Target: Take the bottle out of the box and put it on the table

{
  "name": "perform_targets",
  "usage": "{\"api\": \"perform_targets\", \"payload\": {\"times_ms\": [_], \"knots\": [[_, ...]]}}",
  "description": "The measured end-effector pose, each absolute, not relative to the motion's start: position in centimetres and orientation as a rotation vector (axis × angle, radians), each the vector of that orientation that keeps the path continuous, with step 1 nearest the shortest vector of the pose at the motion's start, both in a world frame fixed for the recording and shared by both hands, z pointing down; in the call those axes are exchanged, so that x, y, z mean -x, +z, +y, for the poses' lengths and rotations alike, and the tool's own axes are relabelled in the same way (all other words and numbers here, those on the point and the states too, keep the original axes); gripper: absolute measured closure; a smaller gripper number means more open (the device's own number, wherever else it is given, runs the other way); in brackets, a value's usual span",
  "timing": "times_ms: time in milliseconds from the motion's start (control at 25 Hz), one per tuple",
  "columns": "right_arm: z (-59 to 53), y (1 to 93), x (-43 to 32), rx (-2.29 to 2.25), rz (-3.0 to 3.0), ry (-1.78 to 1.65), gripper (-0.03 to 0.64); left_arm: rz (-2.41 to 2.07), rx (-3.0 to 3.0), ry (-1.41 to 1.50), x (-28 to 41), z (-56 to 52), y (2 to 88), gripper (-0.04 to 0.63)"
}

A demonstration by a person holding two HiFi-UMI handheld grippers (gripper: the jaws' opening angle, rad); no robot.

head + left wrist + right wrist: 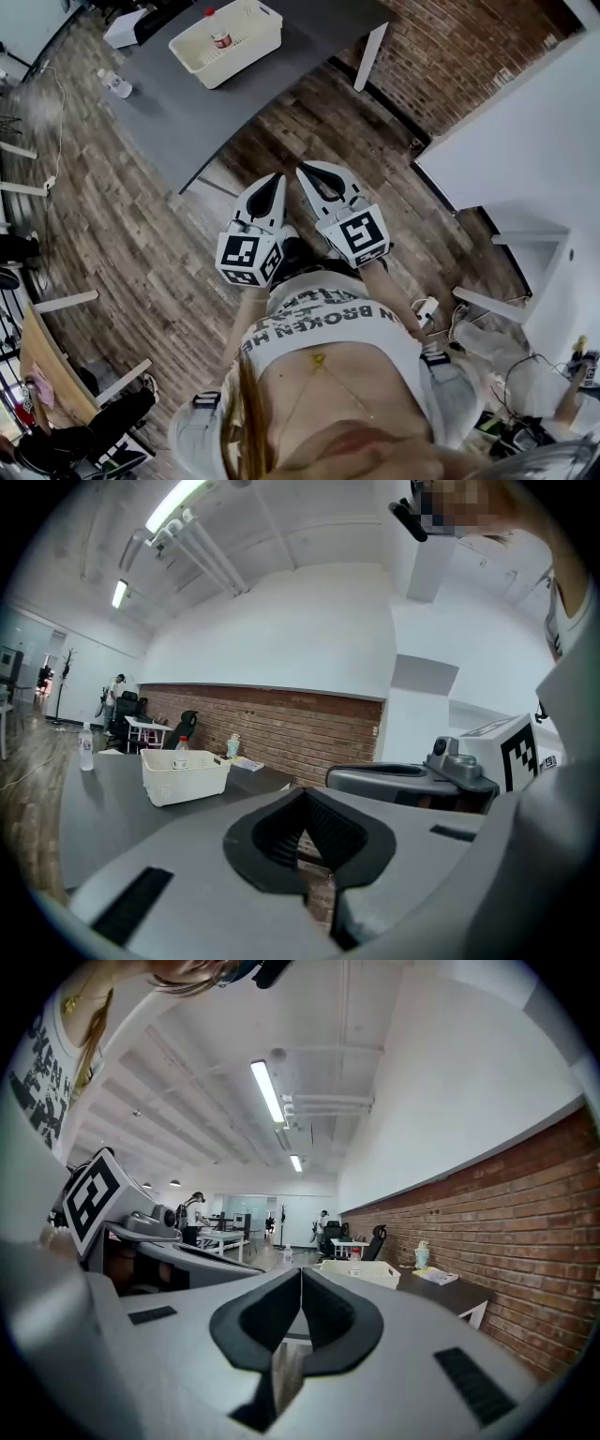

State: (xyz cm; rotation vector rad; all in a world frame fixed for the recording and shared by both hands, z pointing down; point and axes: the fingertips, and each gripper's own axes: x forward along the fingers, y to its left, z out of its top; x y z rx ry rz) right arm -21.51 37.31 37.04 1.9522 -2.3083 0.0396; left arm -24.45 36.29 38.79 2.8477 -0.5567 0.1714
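In the head view, the left gripper (274, 180) and right gripper (306, 171) were side by side, close to the person's torso. Both pointed toward the grey table (178, 112), which was well ahead of their tips. The white box (246, 56) sat on the table with the bottle (221, 38) inside it (red cap showing).

In the left gripper view, that gripper's (302, 795) jaws met at the tips with nothing between them. The box (183, 782) lay ahead and to their left, with the bottle (183, 745) standing in it. A second bottle (86, 749) stood further left on the table (103, 808).

In the right gripper view, this gripper's (300, 1274) jaws were also closed and empty. The box (364, 1273) lay ahead, slightly to the right, on the table (448, 1294).
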Motion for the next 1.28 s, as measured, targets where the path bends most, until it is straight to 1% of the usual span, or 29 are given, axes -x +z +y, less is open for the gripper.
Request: {"api": "perform_targets", "payload": {"times_ms": [400,920,1280], "knots": [[30.7,37.5,20.3,-2.014,-2.235,0.056,0.607,-0.452,-2.866,0.192,22.8,29.9,39.2,0.591],[28.2,38.5,20.6,-2.007,-2.185,0.080,0.607,-0.427,-2.835,0.187,23.3,26.9,39.9,0.591],[25.0,38.9,18.3,-1.983,-2.216,0.100,0.607,-0.465,-2.818,0.201,21.1,23.6,40.6,0.591]]}}
